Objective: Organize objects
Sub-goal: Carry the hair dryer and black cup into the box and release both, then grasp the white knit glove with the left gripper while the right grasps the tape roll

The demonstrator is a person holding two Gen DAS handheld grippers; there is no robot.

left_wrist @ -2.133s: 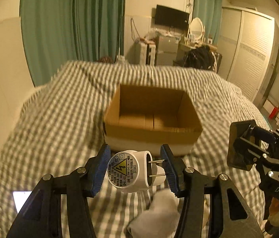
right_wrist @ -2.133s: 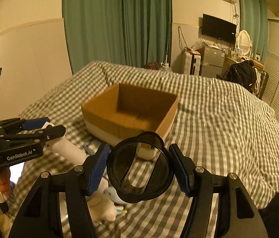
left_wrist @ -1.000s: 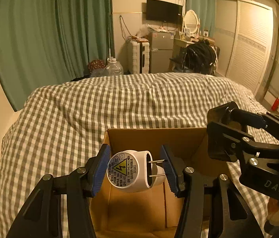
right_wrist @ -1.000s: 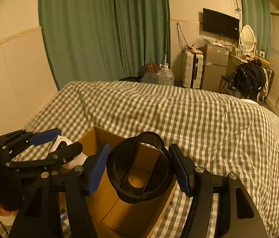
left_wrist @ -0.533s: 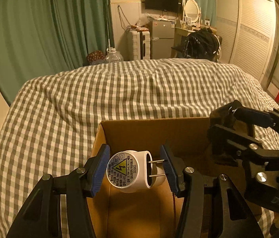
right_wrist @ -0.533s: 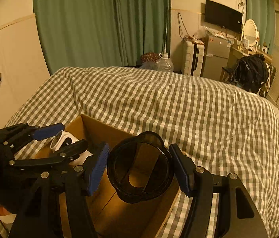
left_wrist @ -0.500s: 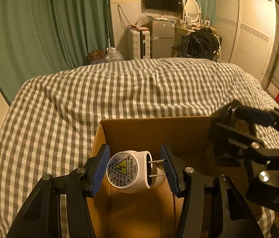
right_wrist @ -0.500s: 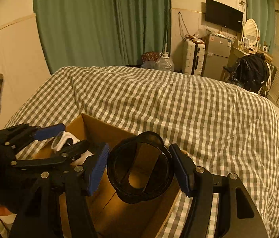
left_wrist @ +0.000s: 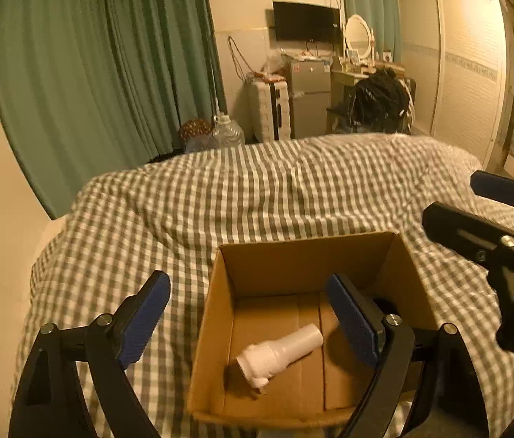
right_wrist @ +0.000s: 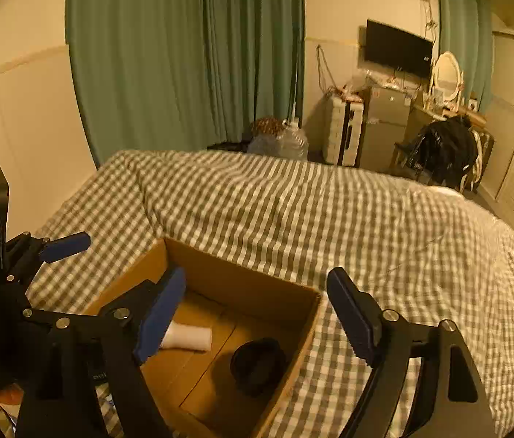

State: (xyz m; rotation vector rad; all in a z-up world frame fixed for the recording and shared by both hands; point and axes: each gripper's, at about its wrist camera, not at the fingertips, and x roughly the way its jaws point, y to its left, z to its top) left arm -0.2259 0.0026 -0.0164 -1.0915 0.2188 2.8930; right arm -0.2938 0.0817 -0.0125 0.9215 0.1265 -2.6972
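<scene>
Left wrist view: left tool (left_wrist: 253, 314) spread wide, holding nothing, poised above the near-left part of the box (left_wrist: 217, 314) on the bed (left_wrist: 257, 189). White plug (left_wrist: 279, 356) lying on the box floor, below and between the pads, slightly right of centre; long axis running from near-left to far-right, prongs end toward the near wall, though the prongs themselves are too small to make out. Right tool (left_wrist: 490, 219) visible at the far right edge, over the bed beside the box's right wall. Dark cup almost hidden here behind the right pad (left_wrist: 352, 321), only a dark patch showing in the right part of the box.

Right wrist view: right tool (right_wrist: 257, 317) also wide and empty, straddling the box's right wall, left pad inside, right pad out over the bed. Cup (right_wrist: 257, 365) plainly seen here, resting on the box floor against the right wall, below the tool. Plug (right_wrist: 187, 339) partly covered by the left pad, well apart from the cup. Left tool (right_wrist: 63, 248) at the left, over the box's left edge.

Judged from this: both items delivered, nothing left to grip in the box; next move probably straight up and back toward the near bed, left tool nearer the plug, right nearer the cup, should either need shifting.
</scene>
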